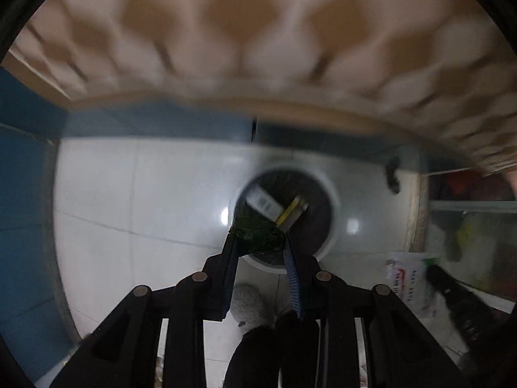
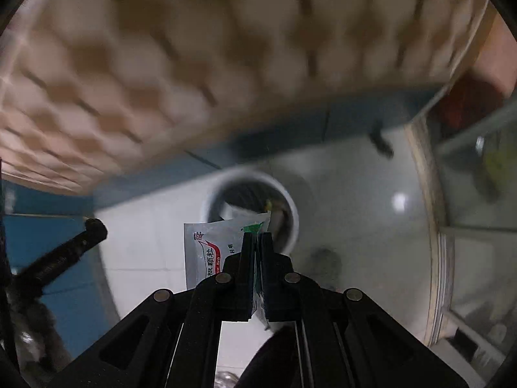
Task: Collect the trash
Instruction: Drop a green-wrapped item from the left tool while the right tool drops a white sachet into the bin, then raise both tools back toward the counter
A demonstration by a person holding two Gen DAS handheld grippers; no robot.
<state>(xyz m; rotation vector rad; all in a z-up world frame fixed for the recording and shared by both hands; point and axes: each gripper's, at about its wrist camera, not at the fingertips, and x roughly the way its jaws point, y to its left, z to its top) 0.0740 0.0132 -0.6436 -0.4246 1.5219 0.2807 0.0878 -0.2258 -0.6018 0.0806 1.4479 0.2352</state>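
Observation:
A round white trash bin [image 1: 332,223] stands on the white tile floor, with a white box [image 1: 263,202] and a yellow strip [image 1: 290,210] inside. My left gripper [image 1: 258,234] is shut on a dark green crumpled wrapper [image 1: 257,232], held over the bin's near rim. My right gripper [image 2: 257,234] is shut on a silver sachet [image 2: 206,252] with red and green print, held just in front of the bin [image 2: 292,226]. The sachet also shows in the left wrist view [image 1: 408,279].
A tufted beige surface [image 1: 242,32] fills the top of both views, with a blue base [image 1: 155,123] under it. A glass-fronted cabinet [image 2: 478,210] stands at the right. A grey fuzzy slipper [image 1: 252,304] is on the floor below the left gripper.

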